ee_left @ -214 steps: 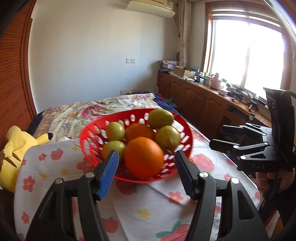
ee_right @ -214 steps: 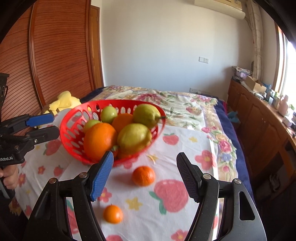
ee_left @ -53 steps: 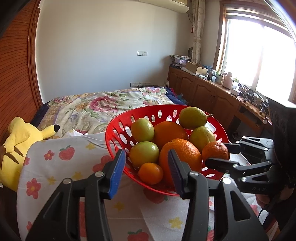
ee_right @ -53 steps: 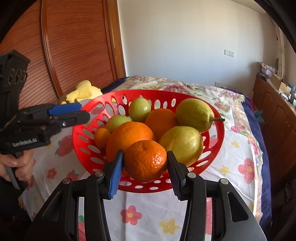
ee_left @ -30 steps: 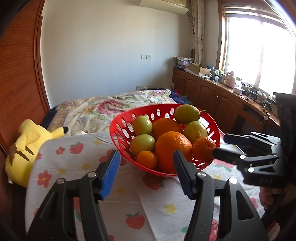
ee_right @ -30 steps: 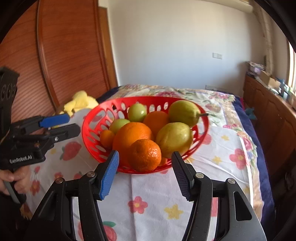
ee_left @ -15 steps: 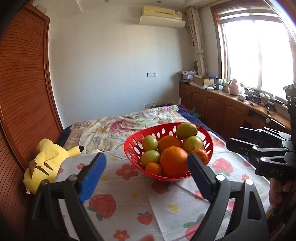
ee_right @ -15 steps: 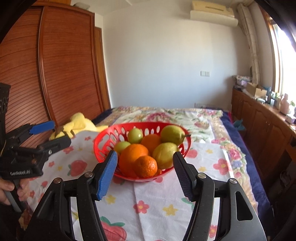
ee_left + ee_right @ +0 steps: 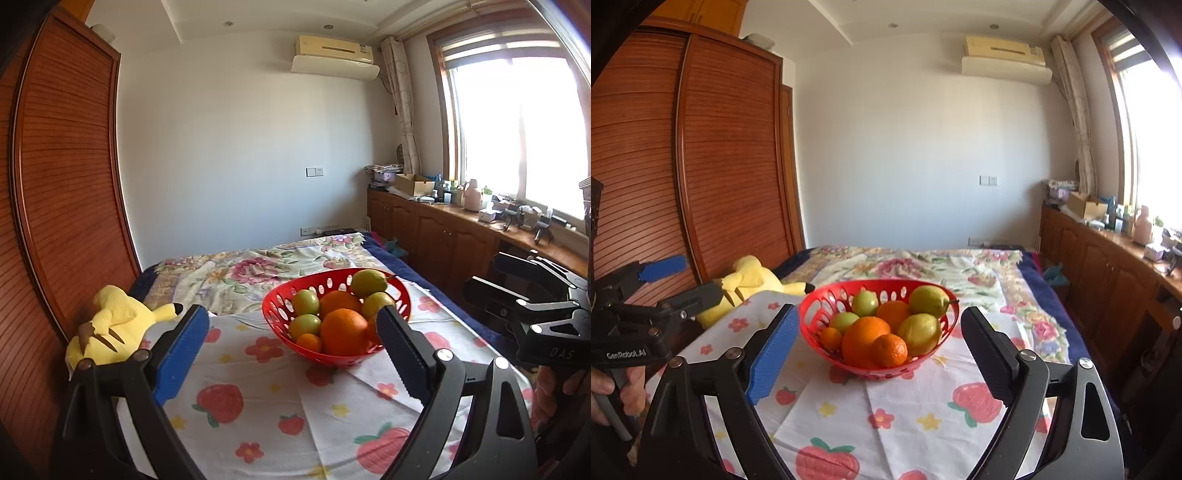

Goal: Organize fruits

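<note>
On the bench draped with a white cloth (image 9: 923,417) printed with strawberries and flowers, a red perforated plastic basket (image 9: 816,310) sits piled with fruit: a large orange (image 9: 864,341), a smaller mandarin (image 9: 889,350) touching its right side, a tiny orange (image 9: 831,338) at the left, a second orange (image 9: 894,310) behind, two round green fruits (image 9: 865,302) and two yellow-green pears (image 9: 919,332), the rear one with its stem pointing right.

Your right tongs (image 9: 879,350) hover short of the basket, the blue-padded left finger and black right finger spread wide; their jaws have just been opening, and nothing is pinched between them, the basket merely framed in the gap. Your left tongs (image 9: 291,347) are likewise spread wide and empty, their jaws also just opened, with the same basket (image 9: 277,317) seen beyond and slightly right of centre.

From the right wrist view, the body of your left tool bears white lettering reading "GenRobot.AI", gripped by your hand (image 9: 613,391). From the left wrist view, the right tool shows the letters "DAS".

A yellow plush toy (image 9: 750,280) with black-tipped ears lies at the bench's far left edge, against the slatted wooden wardrobe (image 9: 701,166). Behind the bench stretches a bed with a floral quilt (image 9: 923,266).
</note>
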The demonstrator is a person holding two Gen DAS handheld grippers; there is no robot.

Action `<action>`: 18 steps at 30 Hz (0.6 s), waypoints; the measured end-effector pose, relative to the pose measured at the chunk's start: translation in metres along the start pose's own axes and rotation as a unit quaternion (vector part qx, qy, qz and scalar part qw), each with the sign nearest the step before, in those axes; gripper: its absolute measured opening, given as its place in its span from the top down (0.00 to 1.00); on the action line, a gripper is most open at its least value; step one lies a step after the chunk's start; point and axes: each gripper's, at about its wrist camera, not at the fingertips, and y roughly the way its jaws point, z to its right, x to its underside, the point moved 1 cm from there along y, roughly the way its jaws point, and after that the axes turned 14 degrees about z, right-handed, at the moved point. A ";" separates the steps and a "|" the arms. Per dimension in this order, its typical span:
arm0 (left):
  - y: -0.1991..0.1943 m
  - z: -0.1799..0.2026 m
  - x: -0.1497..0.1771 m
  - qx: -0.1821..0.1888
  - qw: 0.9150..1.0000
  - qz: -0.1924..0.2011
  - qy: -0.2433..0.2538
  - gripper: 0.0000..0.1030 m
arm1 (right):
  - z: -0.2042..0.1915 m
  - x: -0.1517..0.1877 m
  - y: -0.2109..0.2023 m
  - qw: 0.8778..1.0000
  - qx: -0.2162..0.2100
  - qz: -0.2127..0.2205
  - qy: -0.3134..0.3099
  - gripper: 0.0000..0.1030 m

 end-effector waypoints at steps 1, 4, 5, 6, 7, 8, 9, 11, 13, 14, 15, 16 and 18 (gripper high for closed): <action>-0.003 0.000 -0.001 0.000 1.000 0.000 -0.001 0.10 | -0.002 -0.003 -0.004 1.000 0.001 0.002 0.000 0.11; -0.014 0.001 -0.004 -0.008 1.000 0.002 0.002 0.10 | -0.008 -0.009 -0.014 1.000 0.006 0.010 -0.002 0.11; -0.017 0.001 -0.006 -0.009 1.000 0.004 0.001 0.10 | -0.010 -0.011 -0.018 1.000 0.011 0.013 -0.001 0.11; -0.021 0.000 -0.007 -0.009 1.000 0.005 0.000 0.10 | -0.011 -0.012 -0.022 1.000 0.012 0.015 0.000 0.11; -0.025 0.001 -0.008 -0.009 1.000 0.005 -0.001 0.10 | -0.013 -0.013 -0.025 1.000 0.012 0.017 0.002 0.11; -0.028 0.000 -0.009 -0.010 1.000 0.005 -0.002 0.10 | -0.014 -0.014 -0.027 1.000 0.013 0.018 0.003 0.11; -0.031 0.000 -0.010 -0.011 1.000 0.006 -0.002 0.10 | -0.015 -0.015 -0.029 1.000 0.014 0.017 0.003 0.11; -0.036 0.001 -0.011 -0.012 1.000 0.007 -0.001 0.10 | -0.017 -0.016 -0.034 1.000 0.015 0.018 0.005 0.11; -0.042 0.000 -0.009 -0.015 1.000 0.008 -0.002 0.10 | -0.017 -0.017 -0.038 1.000 0.017 0.020 0.004 0.11; -0.044 -0.002 -0.007 -0.016 1.000 0.006 -0.004 0.10 | -0.016 -0.016 -0.041 1.000 0.021 0.021 0.004 0.11; -0.046 -0.003 -0.006 -0.015 1.000 0.003 -0.007 0.10 | -0.016 -0.015 -0.042 0.999 0.024 0.021 0.005 0.11; -0.047 -0.004 -0.005 -0.014 1.000 0.002 -0.008 0.10 | -0.016 -0.014 -0.043 0.999 0.025 0.019 0.008 0.11; -0.049 -0.007 -0.003 -0.019 1.000 0.001 -0.008 0.10 | -0.016 -0.012 -0.045 1.000 0.024 0.016 0.009 0.11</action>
